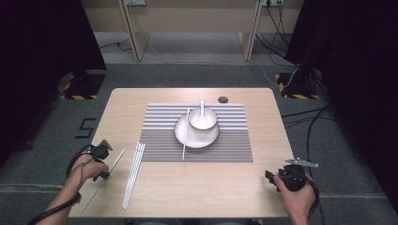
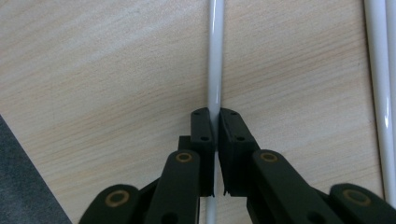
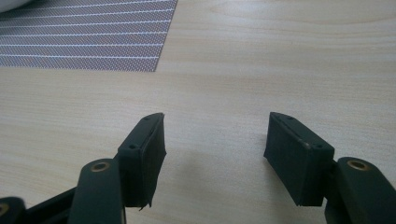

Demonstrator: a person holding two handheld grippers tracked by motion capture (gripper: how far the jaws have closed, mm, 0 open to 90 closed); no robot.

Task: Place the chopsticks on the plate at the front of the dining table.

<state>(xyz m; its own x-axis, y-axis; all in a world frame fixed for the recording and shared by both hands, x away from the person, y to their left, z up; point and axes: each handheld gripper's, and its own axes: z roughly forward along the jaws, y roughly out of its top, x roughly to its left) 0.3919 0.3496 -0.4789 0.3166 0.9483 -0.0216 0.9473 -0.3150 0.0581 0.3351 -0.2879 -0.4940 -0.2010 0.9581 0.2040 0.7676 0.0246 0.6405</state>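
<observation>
A slim white chopstick (image 2: 215, 60) lies flat on the table, pinched.

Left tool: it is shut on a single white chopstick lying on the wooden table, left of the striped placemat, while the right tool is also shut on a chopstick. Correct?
Not quite. The left tool is shut on the white chopstick, but the right tool stands open over bare wooden table, as the right gripper view shows. The striped placemat part holds.

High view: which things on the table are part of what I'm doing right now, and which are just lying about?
In the job:
- white chopstick, clamped in the left hand-held gripper
- loose chopsticks beside it

Lying about:
- striped placemat
- plate, bowl with spoon, chopstick across the plate
- right hand-held gripper, open, idle
</observation>
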